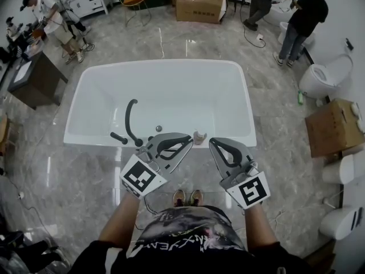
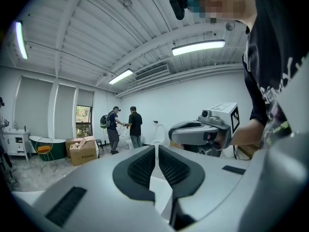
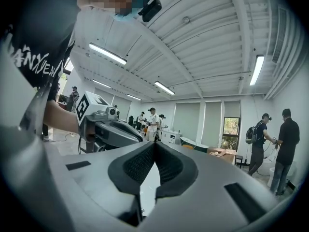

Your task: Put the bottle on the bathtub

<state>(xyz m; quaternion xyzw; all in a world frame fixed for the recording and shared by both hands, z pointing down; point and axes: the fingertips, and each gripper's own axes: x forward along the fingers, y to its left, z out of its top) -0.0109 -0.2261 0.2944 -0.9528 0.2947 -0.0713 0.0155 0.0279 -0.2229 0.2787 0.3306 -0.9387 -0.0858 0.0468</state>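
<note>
Both tongs are clenched on nothing right now; the left gripper (image 2: pixel 157 152) has its pads pressed together with only the room showing past them, and the right gripper (image 3: pixel 154 148) is the same, pinched tight and empty. The person holds them about level in front of the waist, tips angled in toward each other just short of the bathtub (image 1: pixel 102 137); to me that reads as a hands-off pose rather than a reach.

The thing I take for the bottle (image 1: pixel 199 137) is a small pale object standing on the tub's near rim, right between the two sets of tips but touching neither; it's too small to make out a cap or label, so that's a guess. The spot makes sense; the rim there is flat and bare, and it's off to the side of the black tap fittings (image 1: pixel 130 121), so nothing crowds it or tips it into the basin.

If that's the bottle, the job looks pretty much done; all that's left is backing away without clipping it. It sits near the outer edge, so a careless nudge could drop it on the floor.
</note>
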